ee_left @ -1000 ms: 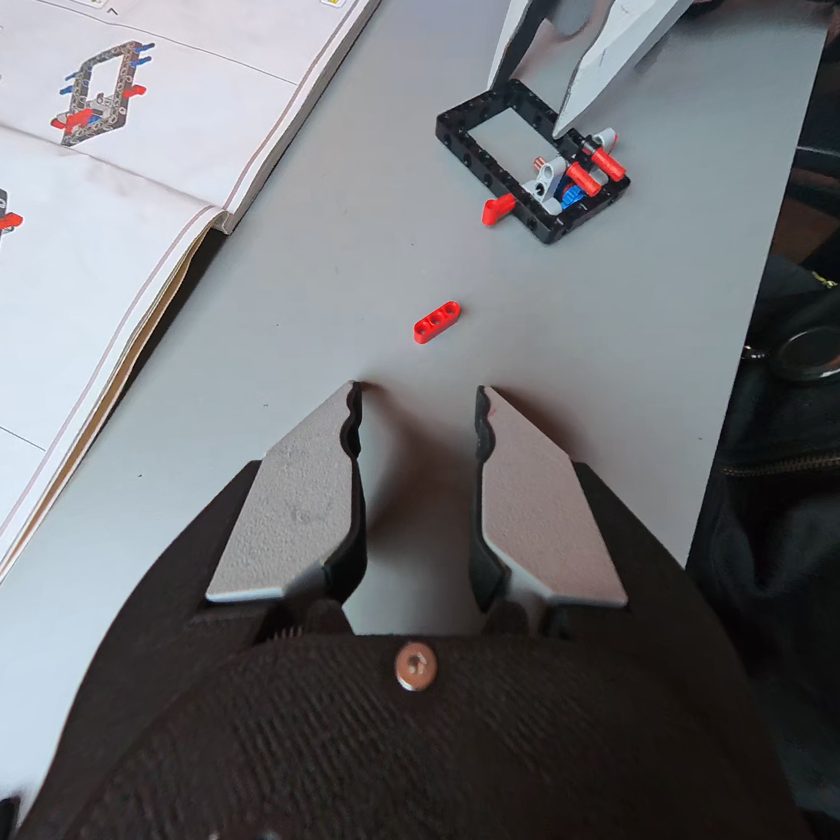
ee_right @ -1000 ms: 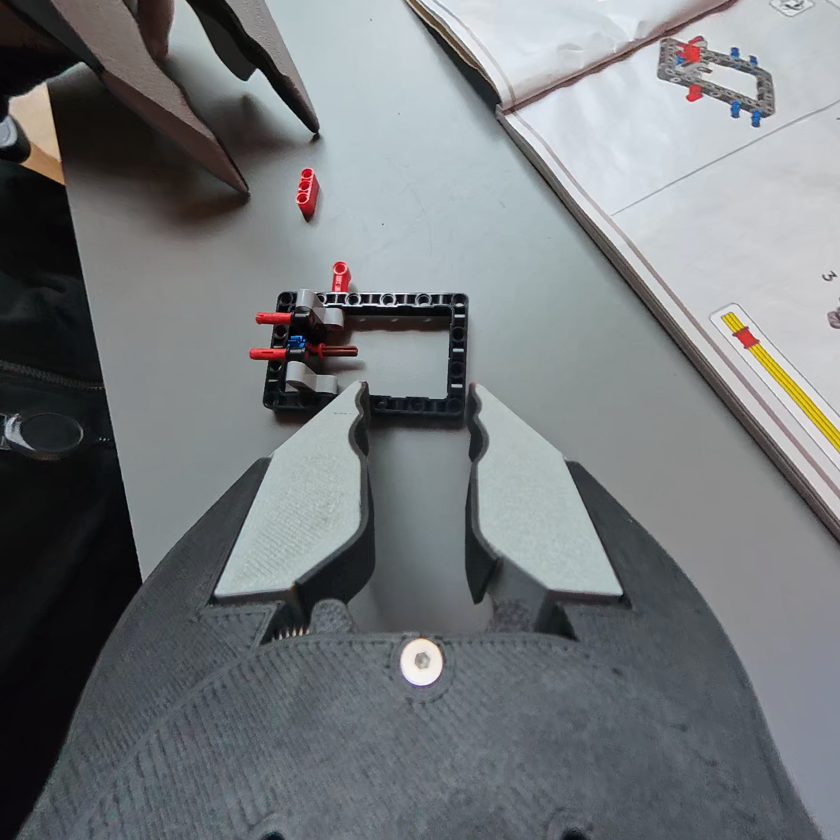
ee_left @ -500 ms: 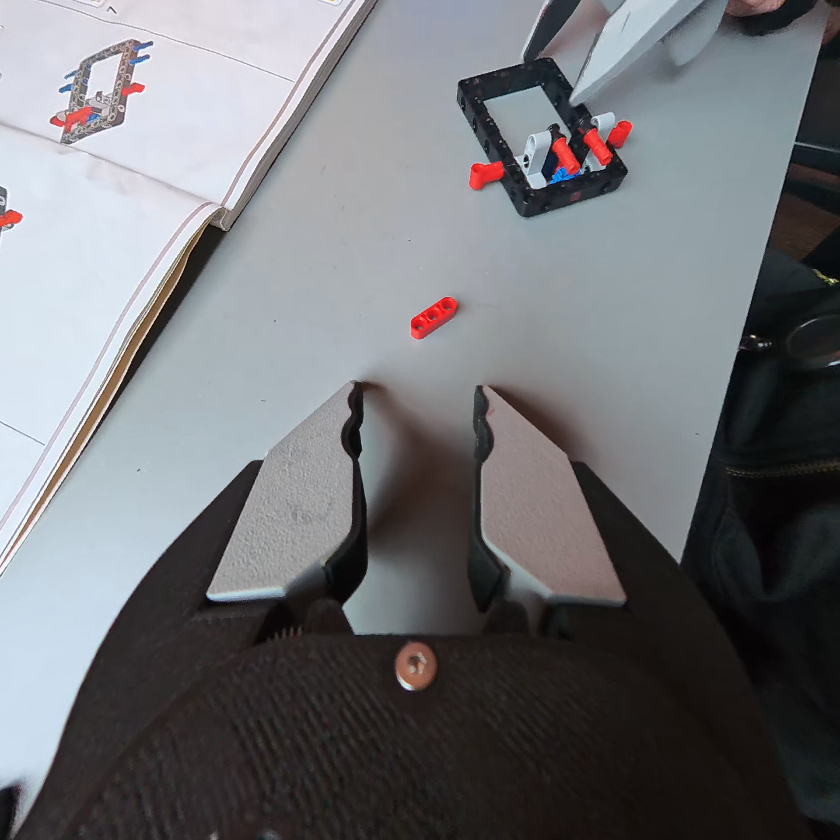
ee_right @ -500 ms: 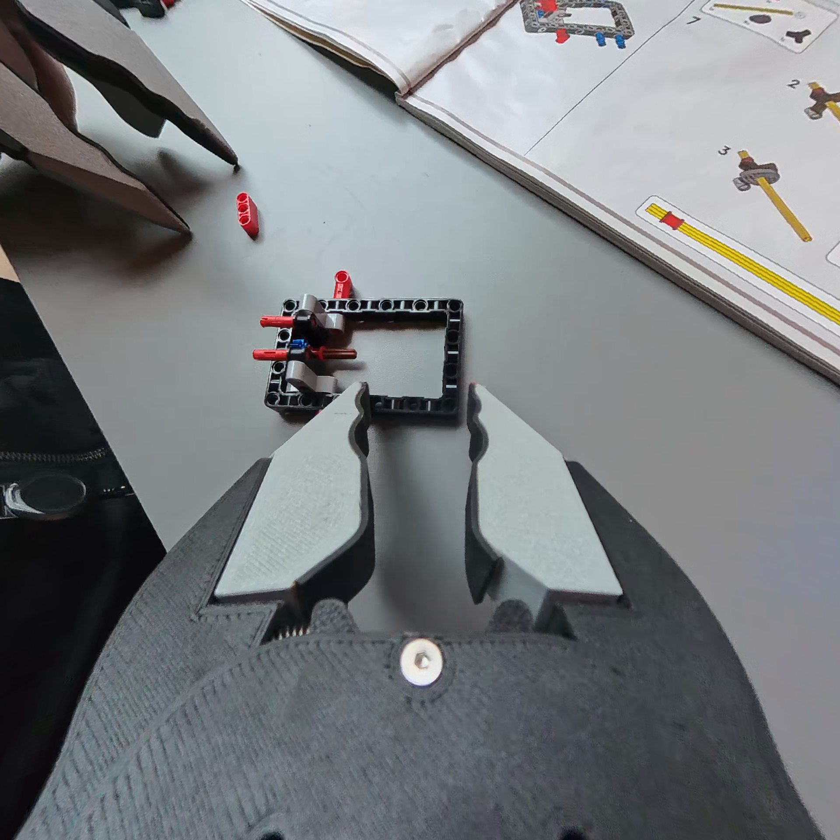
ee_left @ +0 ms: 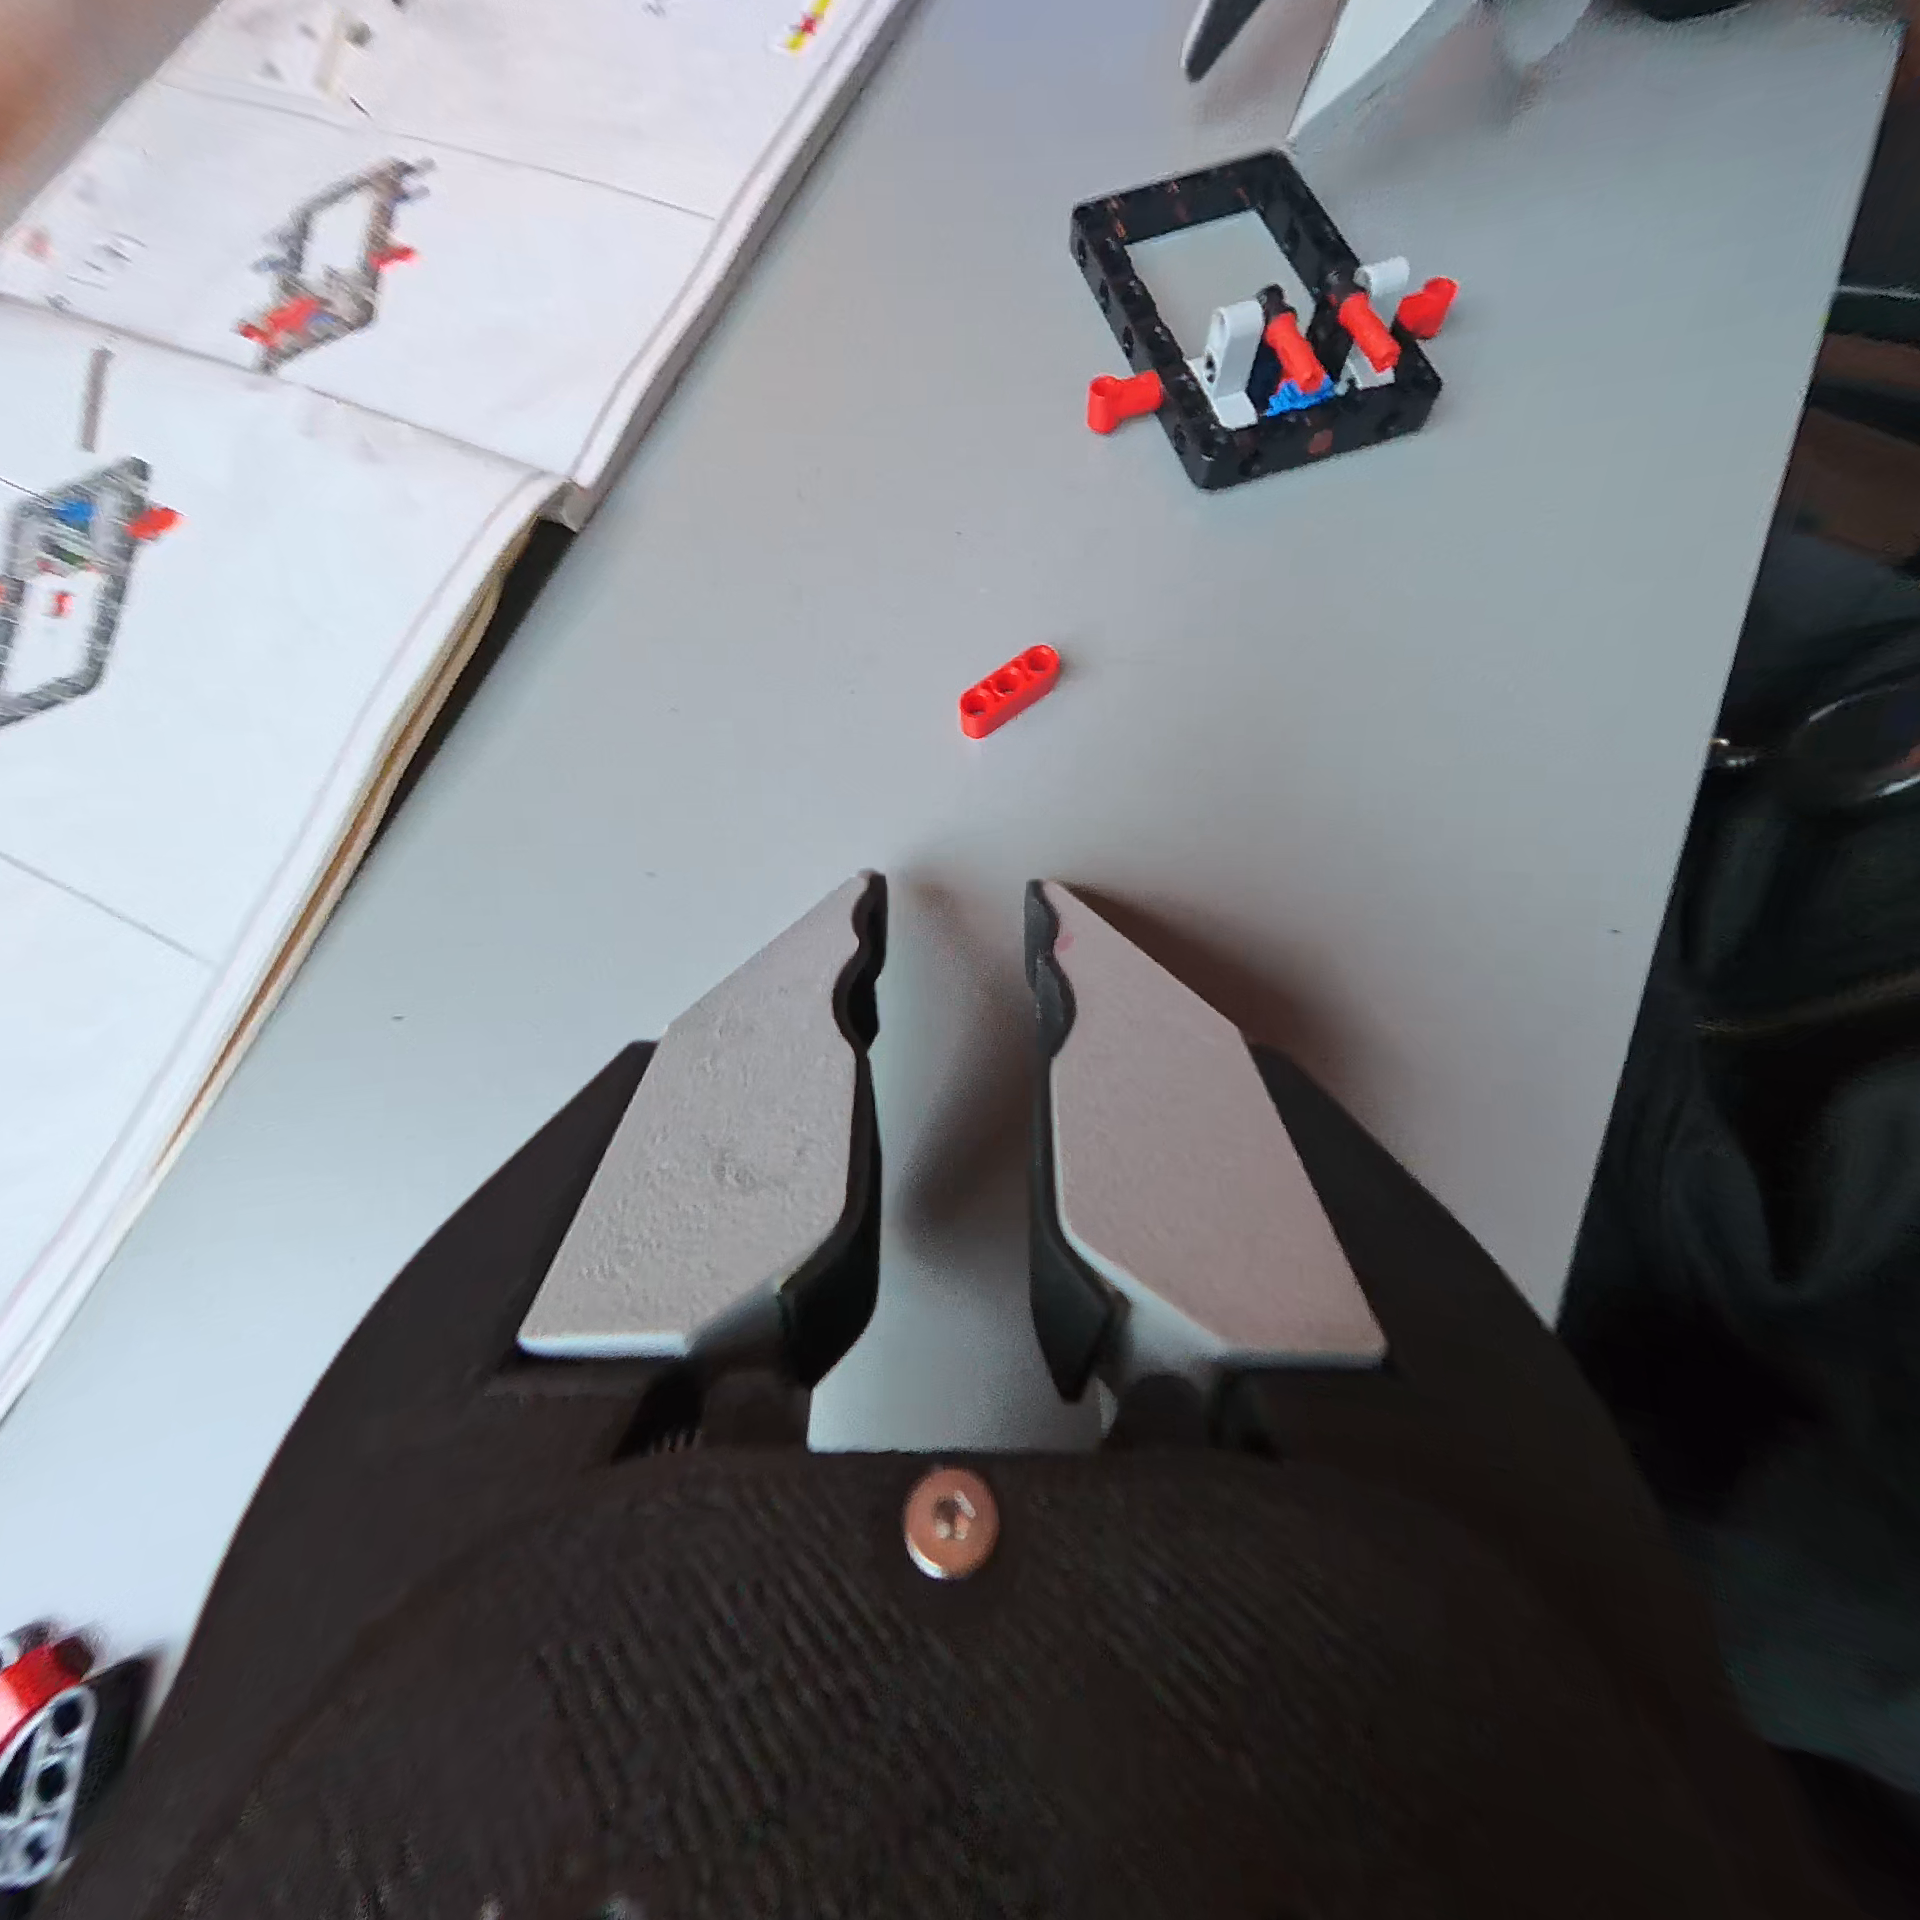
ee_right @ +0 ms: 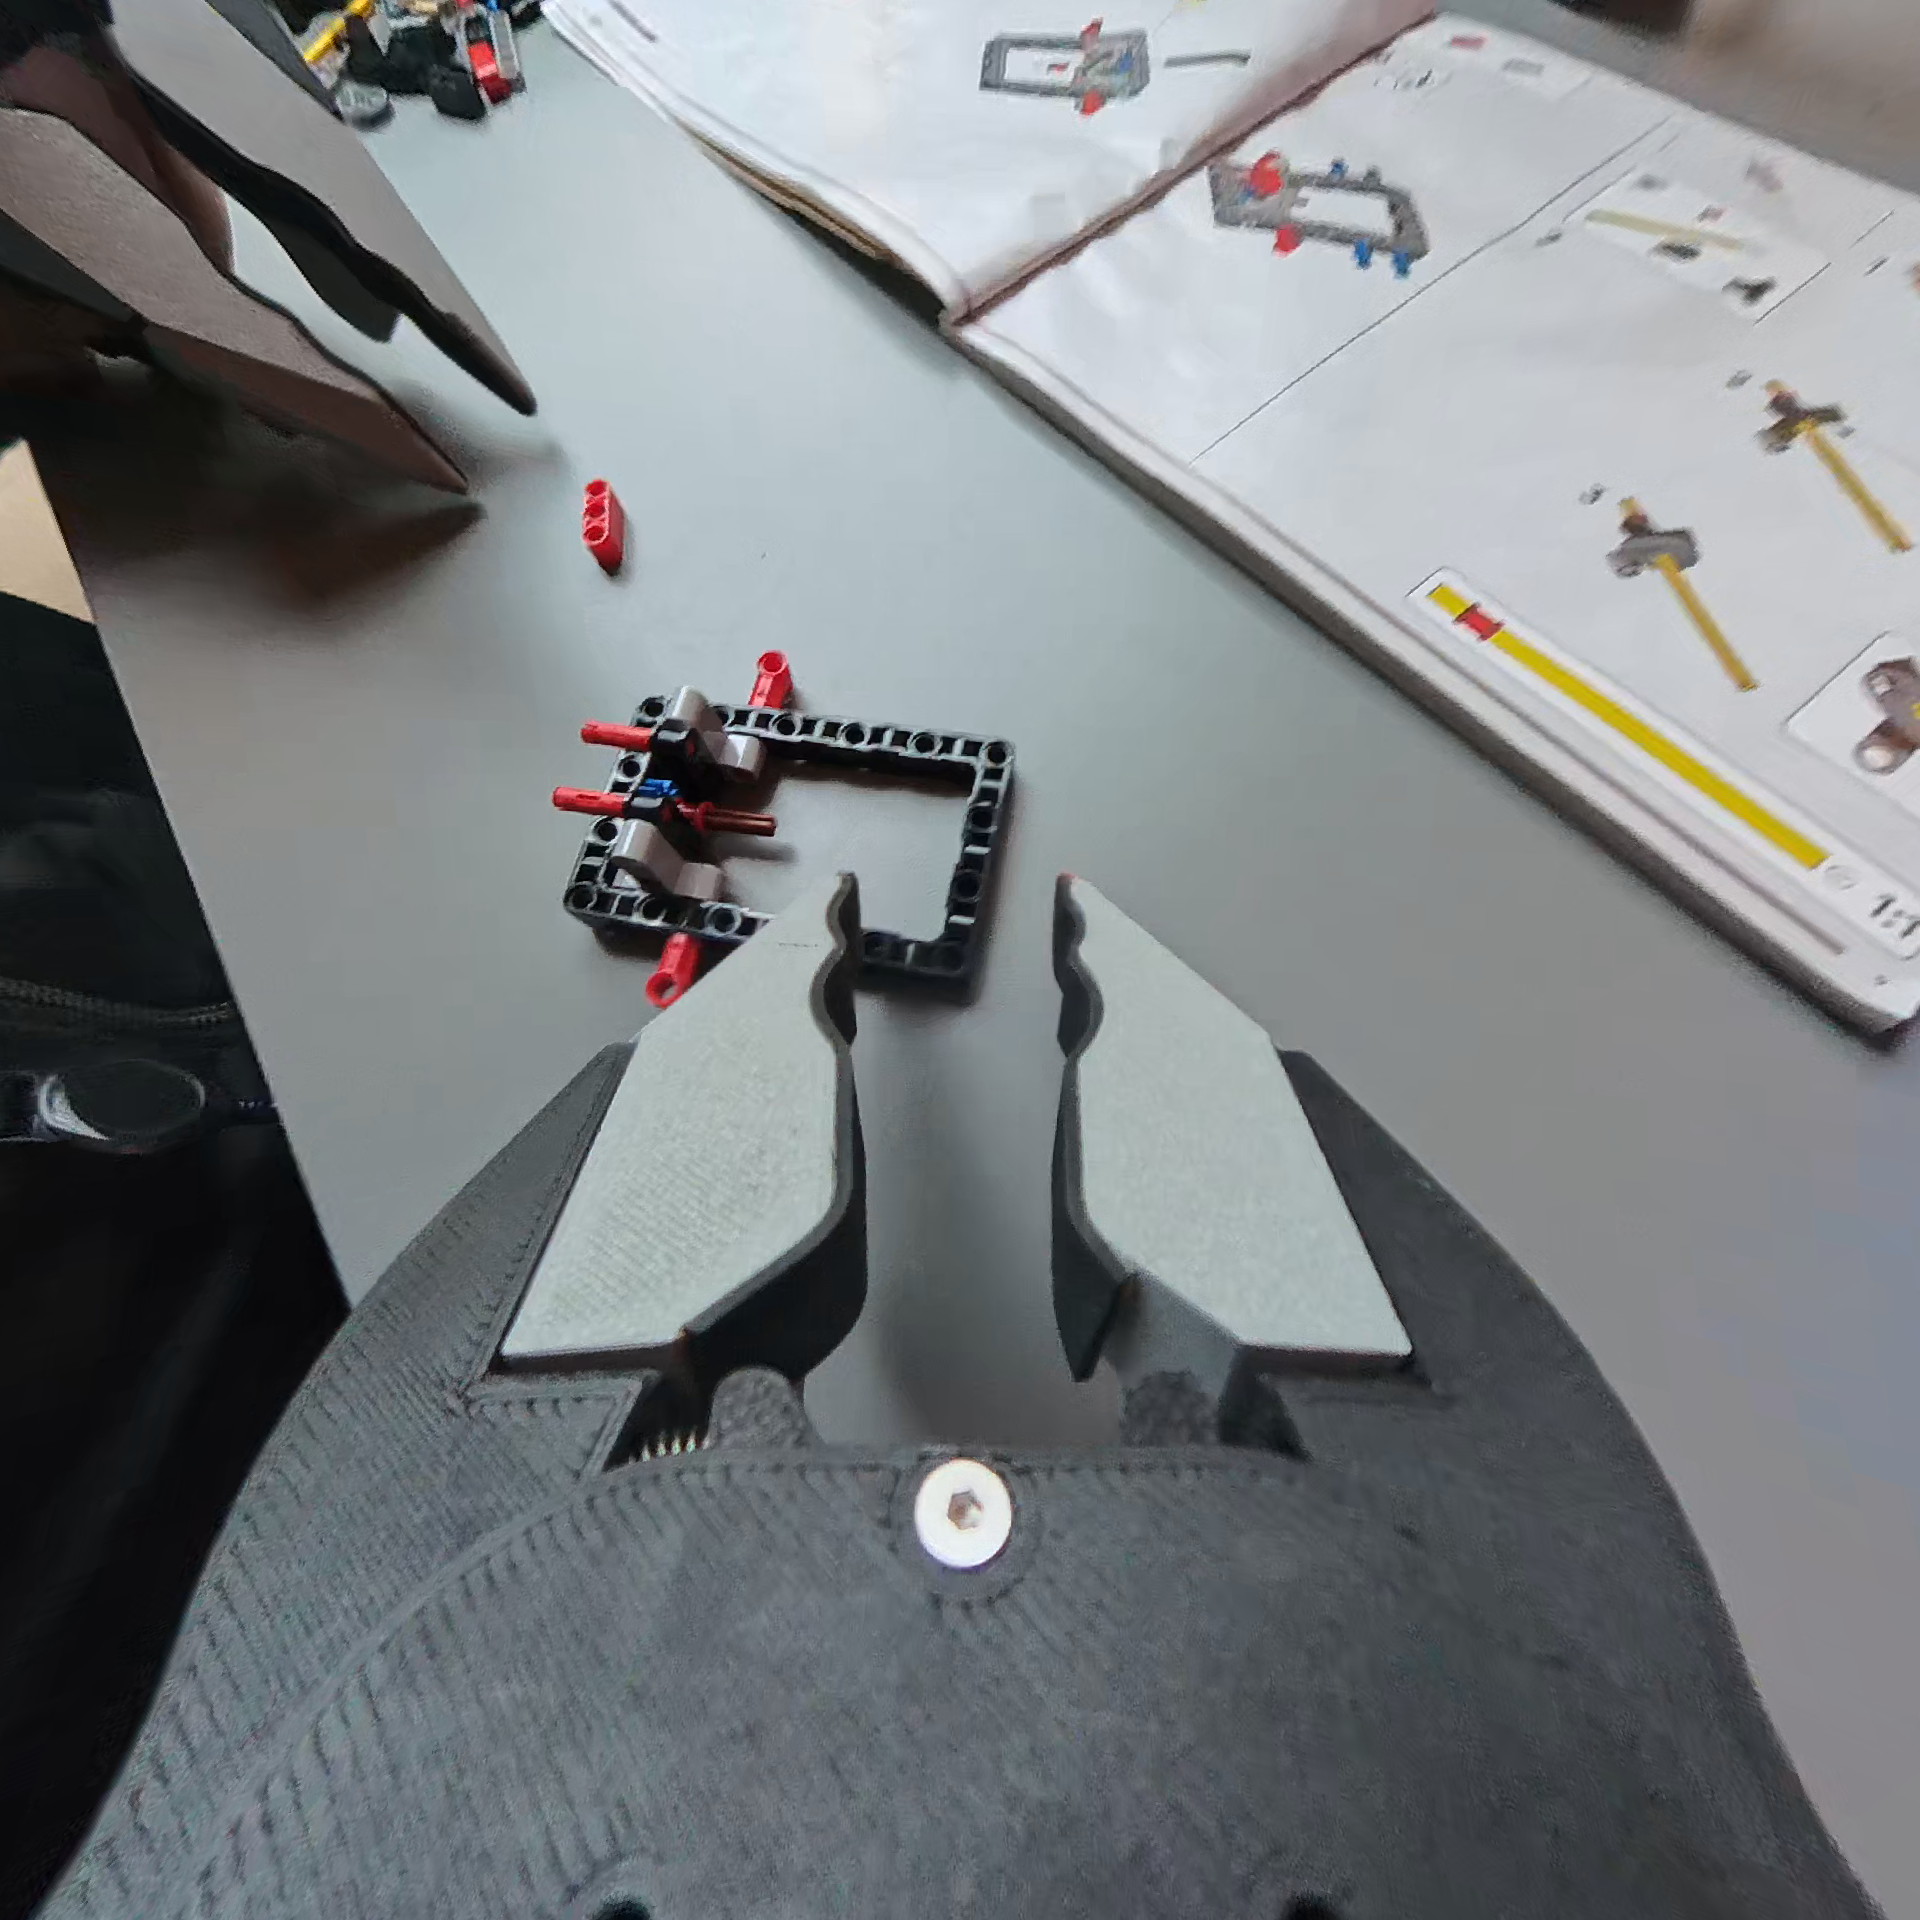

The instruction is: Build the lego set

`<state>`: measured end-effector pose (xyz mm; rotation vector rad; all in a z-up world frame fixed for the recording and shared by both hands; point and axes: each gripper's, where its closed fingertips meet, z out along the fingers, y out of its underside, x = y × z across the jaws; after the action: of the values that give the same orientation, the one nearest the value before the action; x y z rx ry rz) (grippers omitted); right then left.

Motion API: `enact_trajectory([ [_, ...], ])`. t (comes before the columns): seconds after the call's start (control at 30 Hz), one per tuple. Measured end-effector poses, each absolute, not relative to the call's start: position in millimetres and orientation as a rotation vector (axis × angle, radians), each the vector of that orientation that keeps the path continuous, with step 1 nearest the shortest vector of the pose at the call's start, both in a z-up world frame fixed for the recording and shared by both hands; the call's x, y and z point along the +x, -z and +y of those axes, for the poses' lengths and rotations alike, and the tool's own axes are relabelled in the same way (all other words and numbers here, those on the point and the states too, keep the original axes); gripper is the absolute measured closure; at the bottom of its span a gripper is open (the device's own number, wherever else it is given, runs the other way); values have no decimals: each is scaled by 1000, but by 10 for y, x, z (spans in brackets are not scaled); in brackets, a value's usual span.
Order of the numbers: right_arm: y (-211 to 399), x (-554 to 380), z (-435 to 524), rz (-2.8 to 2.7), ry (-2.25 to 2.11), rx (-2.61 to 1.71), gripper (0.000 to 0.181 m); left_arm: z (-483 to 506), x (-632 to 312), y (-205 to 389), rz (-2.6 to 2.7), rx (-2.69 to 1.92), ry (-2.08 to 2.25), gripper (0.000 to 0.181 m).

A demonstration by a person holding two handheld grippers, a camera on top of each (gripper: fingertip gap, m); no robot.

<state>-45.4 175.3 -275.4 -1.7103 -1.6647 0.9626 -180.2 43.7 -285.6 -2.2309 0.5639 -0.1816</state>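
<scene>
Both tools empty, jaws apart: left tool point(ee_left: 954, 899), right tool point(ee_right: 954, 896). Red beam point(ee_left: 1007, 690) sits just ahead of the left; frame point(ee_right: 790, 831) at the right's tips. Beam's probably light, stiff, slippery, so pinch its long sides.

Counts: 2 grippers, left gripper point(ee_left: 954, 902) and right gripper point(ee_right: 954, 902). 1 black rectangular frame point(ee_right: 977, 831) carrying 2 grey connectors and several red pins; exact pin count unclear. 1 loose red three-hole beam point(ee_left: 1008, 690). 1 open instruction booklet point(ee_right: 1351, 343). 1 pile of spare parts point(ee_right: 426, 52), too blurred to count.
</scene>
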Motion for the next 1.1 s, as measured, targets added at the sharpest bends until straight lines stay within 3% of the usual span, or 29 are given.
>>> enact_trajectory([
  [0.3, 2453, -626, 2351, -1453, -994, -1580, 146, 504, -1926, 2800, 543, -2189, 76, 156],
  [1.1, 2391, -831, 2472, -1453, -1026, -1523, 143, 665, -2127, 2665, 426, -2131, 142, 162],
])
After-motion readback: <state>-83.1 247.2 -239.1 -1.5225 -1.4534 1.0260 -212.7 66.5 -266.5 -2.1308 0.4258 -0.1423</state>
